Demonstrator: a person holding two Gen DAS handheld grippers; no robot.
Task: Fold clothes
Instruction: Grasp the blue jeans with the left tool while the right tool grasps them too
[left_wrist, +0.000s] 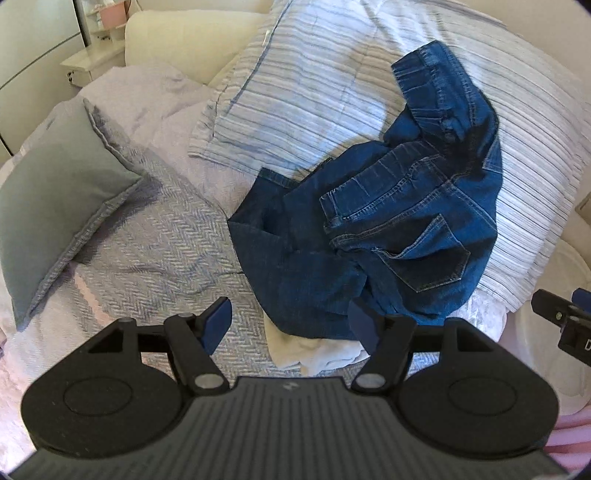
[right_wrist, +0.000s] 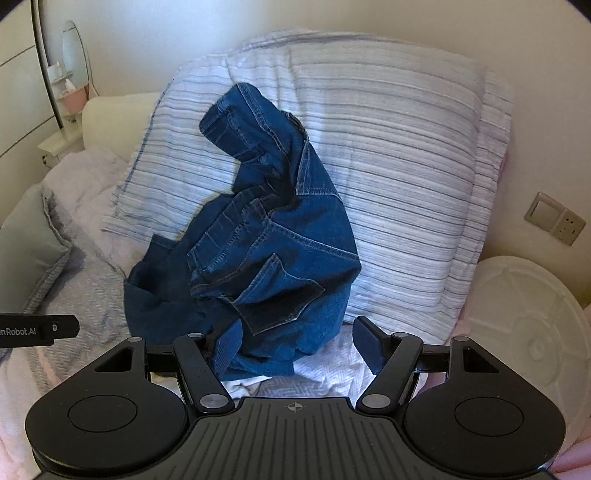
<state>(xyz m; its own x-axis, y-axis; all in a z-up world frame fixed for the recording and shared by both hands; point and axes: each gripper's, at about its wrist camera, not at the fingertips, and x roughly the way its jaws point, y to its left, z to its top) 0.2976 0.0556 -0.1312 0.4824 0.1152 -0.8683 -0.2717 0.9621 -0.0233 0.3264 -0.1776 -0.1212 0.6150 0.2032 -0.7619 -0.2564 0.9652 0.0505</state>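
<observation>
Striped pillow (right_wrist: 388, 177) props crumpled jeans (right_wrist: 266, 251) at the bed's head, grey cushion (left_wrist: 55, 206) aside; both hand-held grippers, left (left_wrist: 291, 325) and right (right_wrist: 301, 347), hover released just before the denim.

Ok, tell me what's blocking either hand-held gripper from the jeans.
Nothing visible. The jeans lie crumpled against the striped pillow, directly ahead of the open left hand-held gripper and right hand-held gripper.
</observation>
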